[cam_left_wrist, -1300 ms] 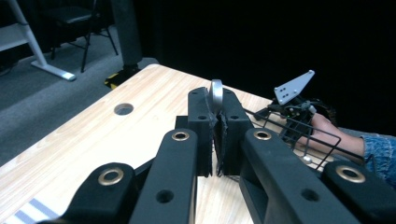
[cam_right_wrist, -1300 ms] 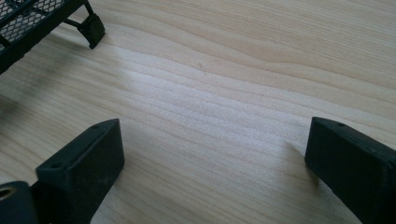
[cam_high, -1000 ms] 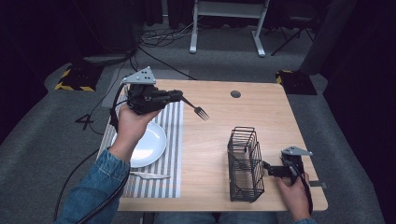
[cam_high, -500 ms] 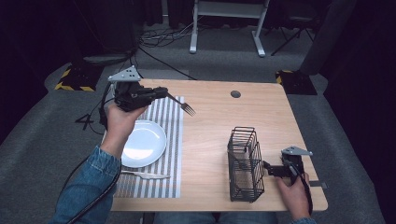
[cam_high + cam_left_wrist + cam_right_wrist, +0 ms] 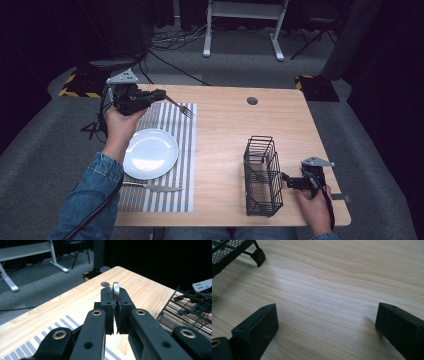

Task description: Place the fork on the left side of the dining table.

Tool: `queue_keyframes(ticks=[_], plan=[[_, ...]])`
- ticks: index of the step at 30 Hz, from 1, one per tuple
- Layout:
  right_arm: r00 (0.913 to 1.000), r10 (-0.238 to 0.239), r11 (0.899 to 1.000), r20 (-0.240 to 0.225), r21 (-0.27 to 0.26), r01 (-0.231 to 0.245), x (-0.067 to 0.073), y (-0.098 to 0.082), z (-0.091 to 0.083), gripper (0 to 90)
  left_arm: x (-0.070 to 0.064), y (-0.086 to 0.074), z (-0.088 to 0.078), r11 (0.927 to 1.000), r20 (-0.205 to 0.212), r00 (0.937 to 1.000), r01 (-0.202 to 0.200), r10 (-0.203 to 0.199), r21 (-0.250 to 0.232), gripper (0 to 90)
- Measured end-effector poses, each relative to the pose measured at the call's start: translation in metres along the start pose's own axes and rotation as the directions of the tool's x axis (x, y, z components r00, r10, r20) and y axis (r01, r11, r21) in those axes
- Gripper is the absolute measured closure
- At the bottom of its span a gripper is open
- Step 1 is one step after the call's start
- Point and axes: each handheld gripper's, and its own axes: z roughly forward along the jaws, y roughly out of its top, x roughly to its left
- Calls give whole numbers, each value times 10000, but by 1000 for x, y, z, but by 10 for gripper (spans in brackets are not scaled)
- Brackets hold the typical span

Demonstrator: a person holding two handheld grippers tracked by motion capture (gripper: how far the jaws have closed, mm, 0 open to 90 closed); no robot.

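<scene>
My left gripper [image 5: 161, 94] hangs above the far left corner of the table, shut on the handle of a metal fork [image 5: 181, 107]. The fork's tines point right and down over the striped placemat [image 5: 172, 160]. In the left gripper view the fork [image 5: 115, 288] stands edge-on, pinched between the jaws of the left gripper [image 5: 115, 302]. My right gripper [image 5: 289, 181] rests on the table at the near right, just right of the black wire basket [image 5: 262, 175]. Its jaws are wide apart, and bare wood lies between them in the right gripper view [image 5: 324, 325].
A white plate [image 5: 150, 152] sits on the placemat, with a knife [image 5: 150, 187] lying in front of it. The wooden table [image 5: 225, 130] has a round cable hole [image 5: 252, 100] near its far edge. The basket's foot [image 5: 258, 256] stands close to the right gripper.
The left hand has carried the fork leftward and a little lower, towards the placemat's far left part. The right hand and basket have stayed still.
</scene>
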Motion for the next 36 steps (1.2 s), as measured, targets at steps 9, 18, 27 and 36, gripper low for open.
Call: queue_keyframes(ticks=[9, 18, 27, 36], plan=[[10000, 2, 10000, 1, -1, -2, 0, 0, 0, 45, 20, -15, 10, 9986, -175, 9985, 523, -521, 85, 864], [10000, 1, 10000, 0, -2, -1, 0, 0, 0, 46, 39, -30, 18, 9975, -73, 9976, 690, -689, 159, 864], [10000, 0, 10000, 0, 0, 0, 0, 0, 0, 45, 51, -45, 23, 9993, 269, 9992, 292, -298, 214, 864], [10000, 7, 10000, 0, 0, -7, 0, 0, 0, 45, 65, -59, 27, 9985, 340, 9985, 414, -426, 354, 863]])
